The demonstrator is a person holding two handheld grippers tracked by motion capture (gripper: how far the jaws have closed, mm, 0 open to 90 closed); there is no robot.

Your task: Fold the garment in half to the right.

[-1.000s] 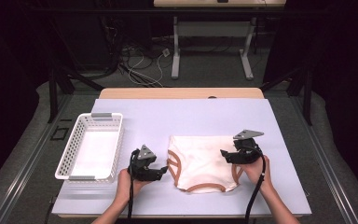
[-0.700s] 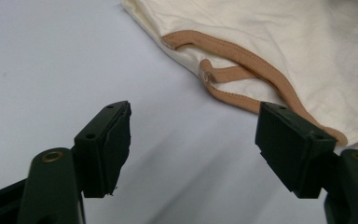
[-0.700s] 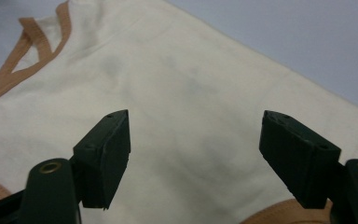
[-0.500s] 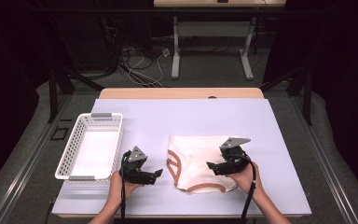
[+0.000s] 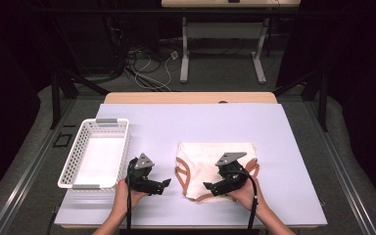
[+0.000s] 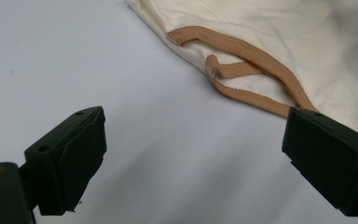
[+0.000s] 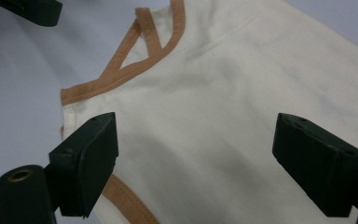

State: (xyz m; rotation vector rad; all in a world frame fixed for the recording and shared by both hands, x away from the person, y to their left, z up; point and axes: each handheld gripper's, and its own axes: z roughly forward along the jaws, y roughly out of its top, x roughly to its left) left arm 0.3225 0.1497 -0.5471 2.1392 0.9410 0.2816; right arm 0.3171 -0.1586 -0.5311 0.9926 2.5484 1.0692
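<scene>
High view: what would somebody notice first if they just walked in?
Probably the folded cream garment with tan trim, lying near the front of the lilac table. Two hands hold black tools beside and over it: the left tool on bare table, the right tool above the cloth, both open. A white basket sits at the left.

high view looks down from above; both gripper views sit close over the shared garment [image 5: 215, 166].
</scene>
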